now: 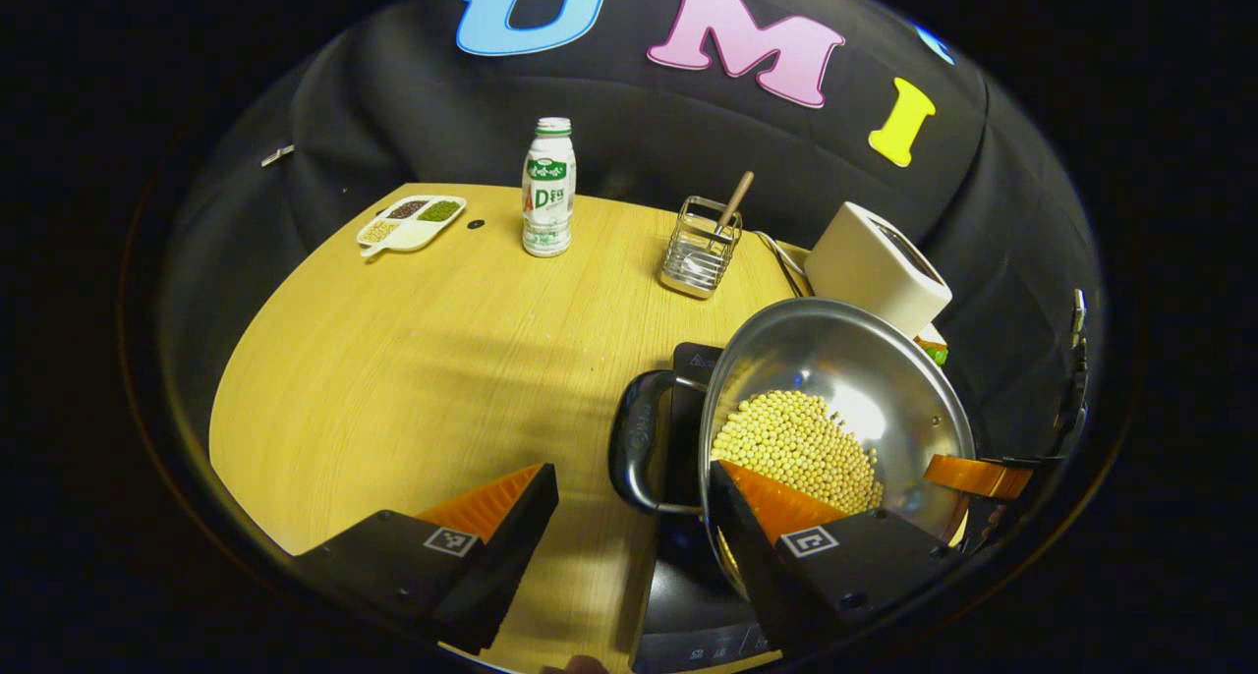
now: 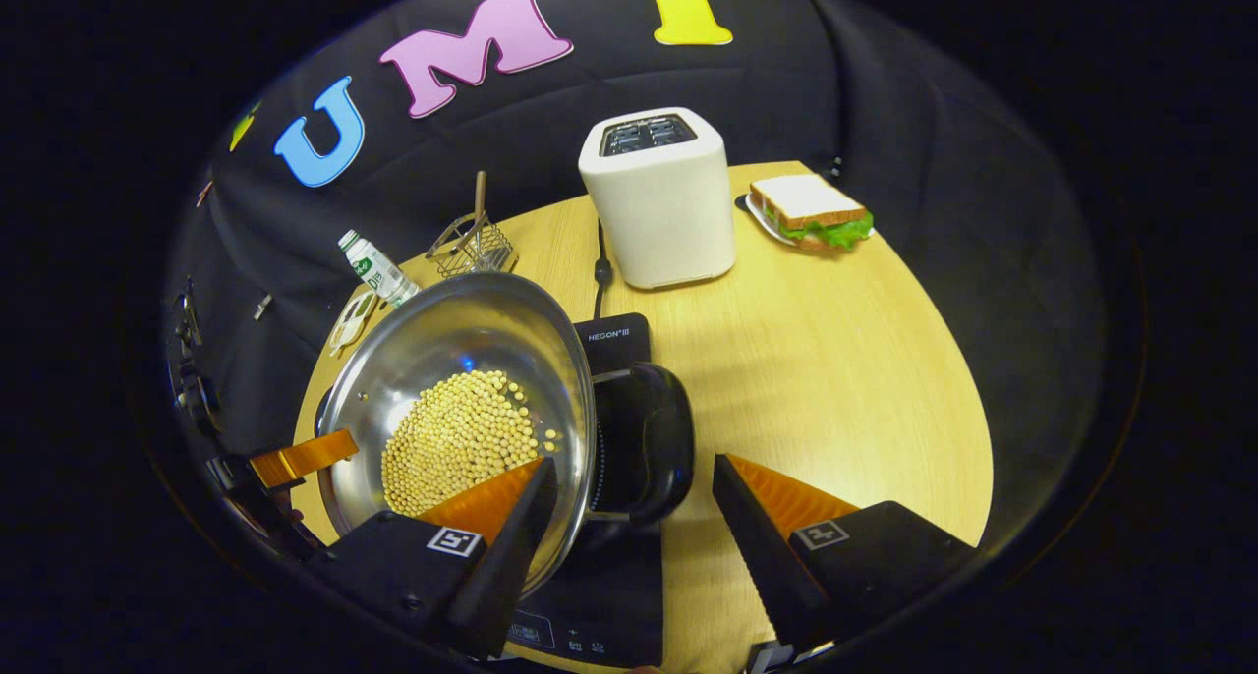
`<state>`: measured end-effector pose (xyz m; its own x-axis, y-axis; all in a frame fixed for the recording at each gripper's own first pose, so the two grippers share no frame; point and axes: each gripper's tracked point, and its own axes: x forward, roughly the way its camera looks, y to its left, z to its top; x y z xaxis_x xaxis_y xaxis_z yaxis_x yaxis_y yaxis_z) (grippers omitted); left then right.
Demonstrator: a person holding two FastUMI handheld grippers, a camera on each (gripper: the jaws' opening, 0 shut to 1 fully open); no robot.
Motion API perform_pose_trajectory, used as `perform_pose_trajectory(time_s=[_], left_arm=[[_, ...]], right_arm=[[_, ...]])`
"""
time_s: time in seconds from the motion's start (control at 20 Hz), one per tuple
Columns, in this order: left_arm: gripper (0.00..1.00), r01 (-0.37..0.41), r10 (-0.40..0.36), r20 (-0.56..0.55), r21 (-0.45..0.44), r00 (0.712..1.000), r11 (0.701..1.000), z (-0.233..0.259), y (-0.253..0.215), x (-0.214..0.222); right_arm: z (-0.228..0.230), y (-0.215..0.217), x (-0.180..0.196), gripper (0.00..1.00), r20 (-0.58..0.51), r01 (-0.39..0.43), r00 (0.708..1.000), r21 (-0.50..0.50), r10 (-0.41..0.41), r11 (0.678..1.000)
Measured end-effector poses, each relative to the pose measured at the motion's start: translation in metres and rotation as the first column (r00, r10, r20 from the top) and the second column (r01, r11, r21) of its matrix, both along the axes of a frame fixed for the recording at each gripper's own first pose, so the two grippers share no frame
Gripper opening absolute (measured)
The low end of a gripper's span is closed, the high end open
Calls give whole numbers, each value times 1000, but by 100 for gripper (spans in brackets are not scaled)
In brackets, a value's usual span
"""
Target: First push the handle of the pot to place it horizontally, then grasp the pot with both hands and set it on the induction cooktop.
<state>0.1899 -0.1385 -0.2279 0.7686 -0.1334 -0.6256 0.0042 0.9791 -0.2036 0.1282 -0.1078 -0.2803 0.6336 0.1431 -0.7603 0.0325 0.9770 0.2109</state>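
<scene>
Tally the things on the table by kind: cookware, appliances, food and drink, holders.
Cookware: 1, the pot of beans.
Appliances: 2, the induction cooktop and the toaster.
Food and drink: 3, the sandwich, the bottle, the divided dish.
Holders: 1, the wire basket.
Total: 7.

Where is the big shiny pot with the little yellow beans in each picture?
Left gripper view: the pot sits at lower right, its black handle pointing left, on the black cooktop.
Right gripper view: the pot sits at lower left, its handle pointing right.
Shared landmark: the white toaster stands behind the pot in both.
</scene>
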Motion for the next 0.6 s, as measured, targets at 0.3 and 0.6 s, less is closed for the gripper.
perform_pose_trajectory(time_s=[0.3,0.6], left_arm=[[96,-18,-2,234,84,972,996,81,38,-60],[95,-71,5,479,119,878,990,175,76,-134]], right_arm=[[95,-1,-45,99,227,63,973,-53,-49,997],[192,24,-88,99,467,90,884,-90,-37,992]])
